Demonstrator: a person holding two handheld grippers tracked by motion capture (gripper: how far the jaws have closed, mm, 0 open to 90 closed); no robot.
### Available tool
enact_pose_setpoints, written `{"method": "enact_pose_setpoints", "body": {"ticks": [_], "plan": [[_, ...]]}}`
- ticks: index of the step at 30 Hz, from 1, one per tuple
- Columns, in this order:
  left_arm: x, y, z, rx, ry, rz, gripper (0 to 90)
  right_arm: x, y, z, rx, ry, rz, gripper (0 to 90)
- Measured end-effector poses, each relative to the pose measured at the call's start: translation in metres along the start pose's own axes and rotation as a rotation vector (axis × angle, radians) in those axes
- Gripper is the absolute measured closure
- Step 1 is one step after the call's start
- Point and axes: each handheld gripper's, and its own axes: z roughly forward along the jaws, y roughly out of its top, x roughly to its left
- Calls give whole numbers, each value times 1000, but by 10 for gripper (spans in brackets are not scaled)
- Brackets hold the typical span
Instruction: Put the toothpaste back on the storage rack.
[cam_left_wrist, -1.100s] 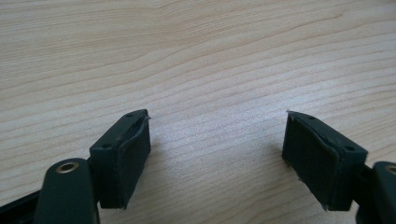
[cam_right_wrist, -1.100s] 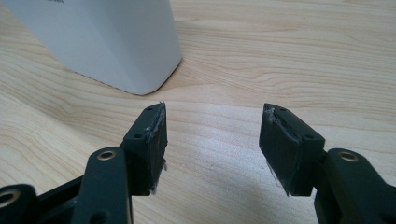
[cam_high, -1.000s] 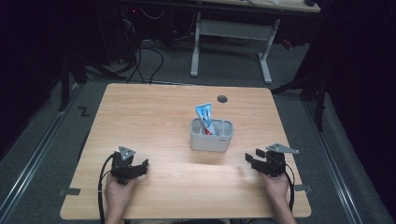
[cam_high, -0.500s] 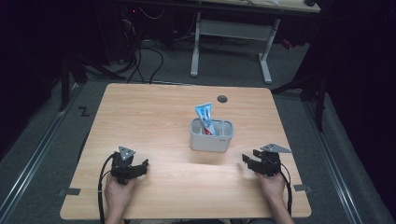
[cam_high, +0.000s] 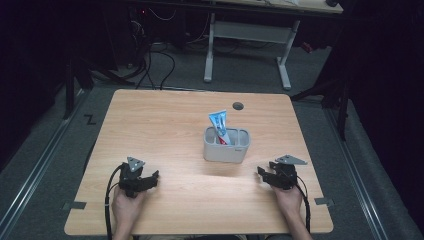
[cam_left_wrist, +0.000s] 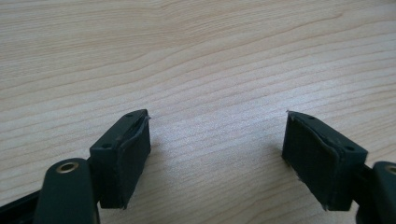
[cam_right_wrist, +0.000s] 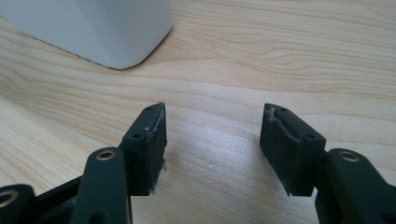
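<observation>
A grey holder with compartments stands at the middle of the wooden table. A toothpaste tube leans upright inside it. My left gripper rests near the front left of the table, open, with bare wood between its jaws. My right gripper sits near the front right, open and empty, its jaws low over the wood. In the right gripper view the grey holder is at the upper left, ahead of the jaws and apart from them.
A round cable hole lies near the table's far edge. Beyond the table stand a white desk frame and cables on the floor. Wide bare wood spreads between the grippers and around the holder.
The right gripper has shifted slightly toward the front edge and lower onto the table. The left gripper has stayed in place.
</observation>
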Motion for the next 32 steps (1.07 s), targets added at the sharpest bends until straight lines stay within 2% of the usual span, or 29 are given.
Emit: {"method": "enact_pose_setpoints", "body": {"ticks": [7, 15, 32], "plan": [[0, 0, 0, 0, 0, 0, 238, 1, 1, 2, 3, -20, -12, 415], [0, 0, 0, 0, 0, 0, 238, 6, 3, 6, 29, -53, -64, 399], [1, 0, 0, -1, -4, -6, 238, 6, 4, 6, 33, -55, -57, 374]]}}
